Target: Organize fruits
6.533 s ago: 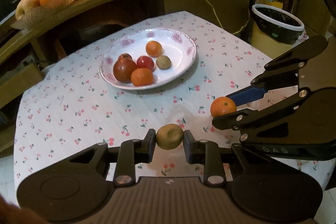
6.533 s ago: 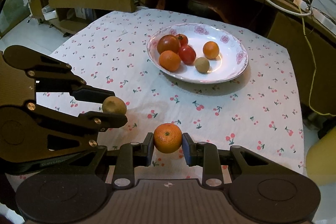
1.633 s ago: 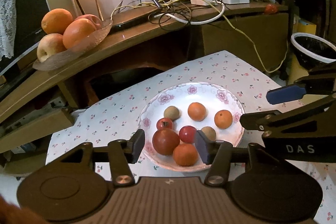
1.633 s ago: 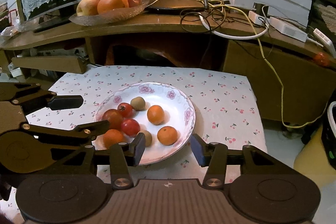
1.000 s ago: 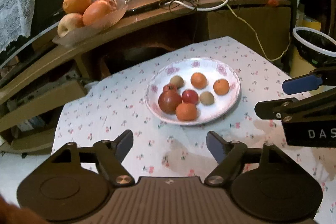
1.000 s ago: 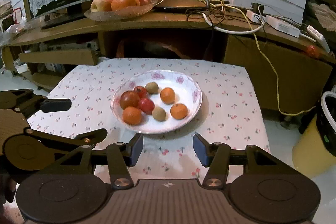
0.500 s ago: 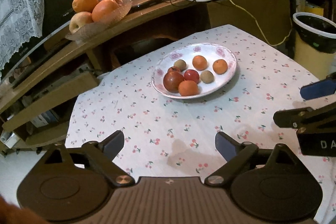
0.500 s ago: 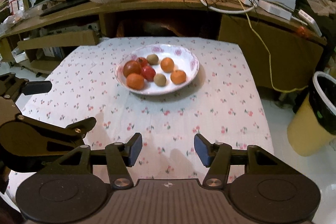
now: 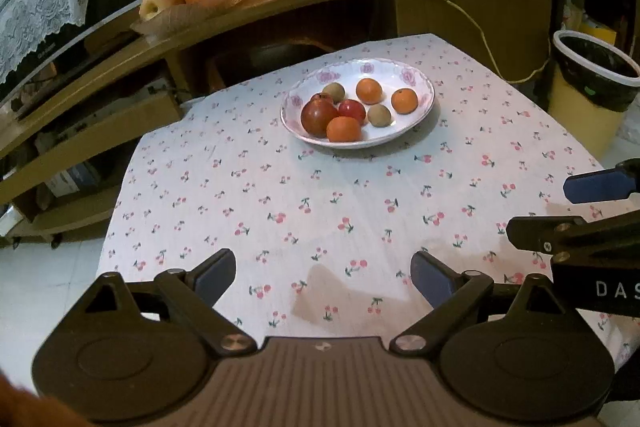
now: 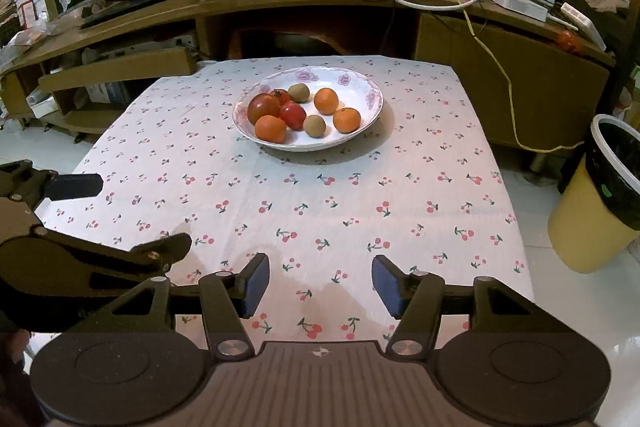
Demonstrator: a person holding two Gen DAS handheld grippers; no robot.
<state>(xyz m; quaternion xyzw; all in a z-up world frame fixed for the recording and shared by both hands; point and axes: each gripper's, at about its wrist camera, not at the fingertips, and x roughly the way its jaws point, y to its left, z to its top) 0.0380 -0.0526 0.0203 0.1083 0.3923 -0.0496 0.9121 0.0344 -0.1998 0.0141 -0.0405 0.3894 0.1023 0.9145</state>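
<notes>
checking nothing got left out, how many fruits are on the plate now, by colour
On the plate:
orange: 3
red: 2
dark red, the biggest: 1
brownish green: 2
Total: 8

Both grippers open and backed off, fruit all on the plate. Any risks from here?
1. The fruits lie loose in the shallow plate; a table bump might roll the orange nearest its rim out.
2. The left gripper and right gripper sit close together; a careless swing may knock them.
</notes>
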